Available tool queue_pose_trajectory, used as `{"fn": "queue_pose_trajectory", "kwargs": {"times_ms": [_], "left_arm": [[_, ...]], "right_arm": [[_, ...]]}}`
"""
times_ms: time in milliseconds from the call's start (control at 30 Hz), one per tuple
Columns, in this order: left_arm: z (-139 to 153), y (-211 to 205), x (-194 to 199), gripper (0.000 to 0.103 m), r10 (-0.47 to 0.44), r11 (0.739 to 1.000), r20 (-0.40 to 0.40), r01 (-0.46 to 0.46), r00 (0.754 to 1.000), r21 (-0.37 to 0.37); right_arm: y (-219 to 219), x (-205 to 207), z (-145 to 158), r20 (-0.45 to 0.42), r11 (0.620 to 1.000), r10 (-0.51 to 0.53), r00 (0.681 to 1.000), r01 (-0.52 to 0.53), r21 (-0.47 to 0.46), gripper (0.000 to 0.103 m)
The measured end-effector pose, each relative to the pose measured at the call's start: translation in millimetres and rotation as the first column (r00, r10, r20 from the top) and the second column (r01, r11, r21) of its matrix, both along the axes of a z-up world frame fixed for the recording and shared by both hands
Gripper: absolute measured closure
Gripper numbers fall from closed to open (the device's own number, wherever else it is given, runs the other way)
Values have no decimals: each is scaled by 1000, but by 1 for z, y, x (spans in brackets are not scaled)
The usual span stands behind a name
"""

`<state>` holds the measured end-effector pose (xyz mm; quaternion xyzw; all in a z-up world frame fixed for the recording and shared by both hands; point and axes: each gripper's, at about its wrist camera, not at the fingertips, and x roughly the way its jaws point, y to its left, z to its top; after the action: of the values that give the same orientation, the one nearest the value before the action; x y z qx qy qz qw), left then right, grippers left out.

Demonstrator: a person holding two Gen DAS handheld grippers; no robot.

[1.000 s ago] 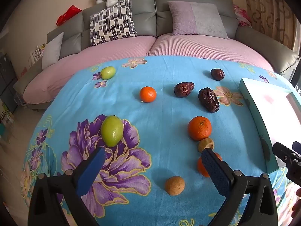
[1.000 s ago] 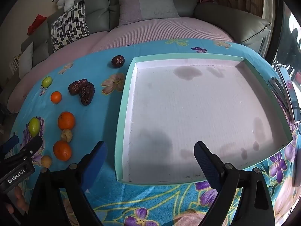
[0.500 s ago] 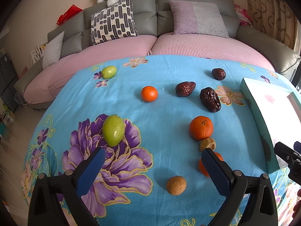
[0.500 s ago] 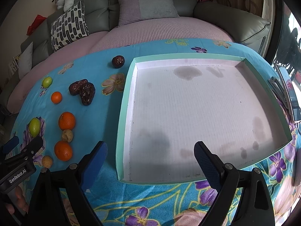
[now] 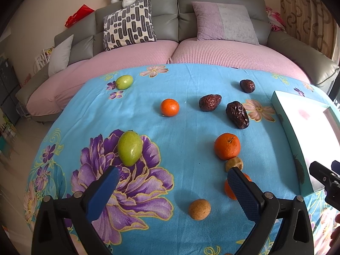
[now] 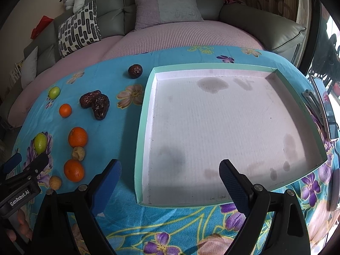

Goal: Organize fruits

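Your left gripper has drifted only a little over the last second; the fruit sits slightly lower and nearer in its view than before, so you have eased forward over the cloth without committing to anything; its jaws are spread wide and hold nothing. Your right gripper has hardly shifted at all; its jaws are also wide apart and empty, hanging over the near edge of the tray.

That means, as I judge it, the sorting has not begun; the tray is bare apart from stains, and every fruit lies on the cloth to its left. Nearest your left gripper are the big green fruit just ahead of the left finger, a tan ball between the fingers and low, and an orange partly hidden behind the right finger; another tan ball touches a larger orange beyond it. Farther off lie a small orange, three dates, and a small green fruit near the far edge.
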<state>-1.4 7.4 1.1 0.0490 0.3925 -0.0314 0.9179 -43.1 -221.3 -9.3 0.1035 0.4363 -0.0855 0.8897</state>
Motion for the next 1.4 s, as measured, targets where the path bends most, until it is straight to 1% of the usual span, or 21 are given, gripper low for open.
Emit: {"fn": "queue_pose_trajectory", "kwargs": {"times_ms": [100, 167, 300, 400, 467, 567, 700, 800, 867, 900, 967, 1033, 1067, 1100, 1200, 1233, 1333, 1400], "left_arm": [[2, 0, 0, 0, 3, 1000, 9, -3, 1000, -5], [2, 0, 0, 0, 5, 1000, 0, -5, 1000, 6], [5, 3, 0, 0, 12, 1000, 18, -13, 1000, 13], [4, 3, 1, 0, 16, 999, -1, -16, 1000, 30], [3, 3, 1, 0, 17, 1000, -13, -17, 1000, 26], [5, 4, 0, 0, 21, 1000, -3, -21, 1000, 22], [8, 10, 2, 0, 35, 999, -1, -35, 999, -18], [13, 20, 3, 0, 68, 997, 15, -67, 998, -24], [16, 31, 6, 0, 98, 993, -1, -98, 995, -67], [18, 37, 7, 0, 114, 991, -4, -114, 993, -73], [23, 44, 10, 0, 139, 987, -9, -139, 990, -75], [31, 51, 12, 0, 161, 984, 25, -159, 987, -77], [34, 56, 14, 0, 177, 981, 30, -174, 984, -85], [37, 61, 17, 0, 195, 977, 40, -190, 980, -96], [46, 78, 28, 0, 245, 960, 38, -237, 969, -147], [49, 82, 33, 0, 252, 958, 35, -244, 967, -153], [52, 84, 51, 0, 237, 963, -1, -235, 972, -129], [56, 84, 58, 0, 243, 963, 9, -241, 970, -122]], "right_arm": [[0, 0, 2, -1, 1000, -1, 1000, 1, -1, 9], [0, 0, 1, 0, 1000, 0, 1000, 0, -2, 9], [1, 0, 2, -4, 1000, 3, 1000, -3, -4, 9], [2, 1, 2, -5, 1000, 4, 1000, -4, -4, 9], [3, 1, 2, -4, 1000, 5, 1000, -5, -2, 9], [7, 2, 1, -3, 1000, 13, 1000, -13, 4, 9], [13, 4, 3, 5, 1000, 27, 1000, -27, 5, 9], [23, 5, 8, 27, 999, 54, 998, -53, -9, 9], [36, 8, 12, 59, 995, 98, 993, -96, -40, 9], [42, 9, 16, 82, 991, 125, 989, -122, -49, 9], [54, 11, 22, 126, 984, 177, 976, -173, -39, 9], [63, 16, 26, 164, 978, 206, 965, -206, -13, 9], [68, 20, 28, 174, 976, 215, 961, -218, -7, 9], [71, 26, 29, 174, 974, 224, 959, -226, -4, 9], [80, 44, 31, 176, 972, 234, 956, -236, -12, 9], [80, 49, 32, 175, 972, 235, 956, -237, -10, 9], [82, 63, 33, 138, 964, 263, 955, -265, -8, 9], [82, 75, 34, 92, 962, 275, 957, -274, -26, 10]]}}
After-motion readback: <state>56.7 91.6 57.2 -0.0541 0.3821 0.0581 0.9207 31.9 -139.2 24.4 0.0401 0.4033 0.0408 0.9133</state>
